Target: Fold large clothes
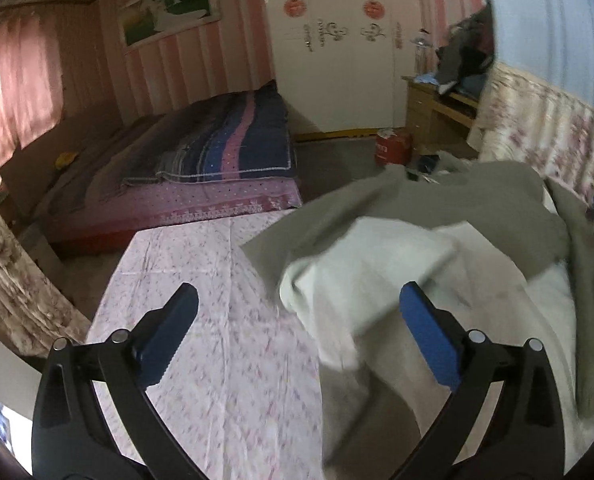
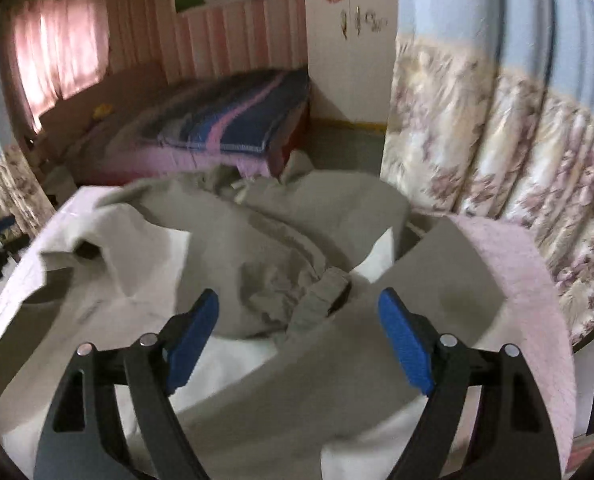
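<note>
Basically crumpled grey garment [image 2: 257, 248] w/ no clear long axis, both grippers [image 1: 297, 320] [image 2: 299, 320] wide apart, empty.

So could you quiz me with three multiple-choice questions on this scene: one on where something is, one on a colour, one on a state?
1. Where does the garment lie?
A. on the pink floral tablecloth
B. on the bed
C. on the floor

2. What colour are the gripper pads?
A. red
B. blue
C. green

3. How is the right gripper?
A. shut on the garment
B. open, holding nothing
C. out of view

Answers: 1 A, the cloth shows beneath and beside it; 2 B, both views show blue pads; 3 B, its jaws stand wide apart above the crumpled fabric.
</note>
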The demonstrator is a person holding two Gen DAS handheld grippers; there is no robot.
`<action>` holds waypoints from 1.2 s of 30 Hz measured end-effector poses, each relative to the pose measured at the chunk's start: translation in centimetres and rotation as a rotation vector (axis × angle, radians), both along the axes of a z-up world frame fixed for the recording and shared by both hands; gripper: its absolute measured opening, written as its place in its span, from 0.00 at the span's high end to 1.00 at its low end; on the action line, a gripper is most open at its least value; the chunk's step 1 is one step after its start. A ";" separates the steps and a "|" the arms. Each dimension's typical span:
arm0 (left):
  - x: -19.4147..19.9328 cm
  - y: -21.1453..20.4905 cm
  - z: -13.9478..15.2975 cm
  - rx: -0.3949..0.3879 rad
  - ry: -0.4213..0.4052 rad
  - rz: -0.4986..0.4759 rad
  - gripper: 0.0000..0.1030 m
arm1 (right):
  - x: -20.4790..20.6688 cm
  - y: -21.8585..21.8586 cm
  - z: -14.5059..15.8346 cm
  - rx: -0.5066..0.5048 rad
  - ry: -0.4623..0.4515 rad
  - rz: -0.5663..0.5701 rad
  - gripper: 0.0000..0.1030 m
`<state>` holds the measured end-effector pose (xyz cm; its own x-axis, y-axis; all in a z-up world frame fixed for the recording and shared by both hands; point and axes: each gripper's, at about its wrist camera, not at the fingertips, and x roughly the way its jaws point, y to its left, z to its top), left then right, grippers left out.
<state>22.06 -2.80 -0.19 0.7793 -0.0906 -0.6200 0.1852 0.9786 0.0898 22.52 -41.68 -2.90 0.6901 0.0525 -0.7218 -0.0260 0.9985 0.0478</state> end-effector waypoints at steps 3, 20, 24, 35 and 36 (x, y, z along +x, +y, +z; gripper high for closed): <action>1.9 -0.2 -0.8 -0.038 0.003 0.015 0.03 | 3.0 -0.1 -2.2 0.025 0.067 -0.008 0.20; 2.6 -5.2 -9.0 0.204 0.239 -0.254 0.48 | 2.1 -6.2 -4.7 -0.016 0.189 -0.012 0.74; 2.4 -4.3 -8.4 0.132 0.212 -0.231 0.45 | 2.9 -5.4 -5.0 -0.088 0.158 -0.039 0.68; 0.9 -3.0 -6.7 0.135 0.124 -0.078 0.22 | -1.0 -5.2 -1.5 -0.183 0.028 -0.041 0.39; 0.8 -2.9 -6.3 0.136 0.124 -0.066 0.22 | -1.7 -5.3 -0.9 -0.181 0.011 -0.043 0.37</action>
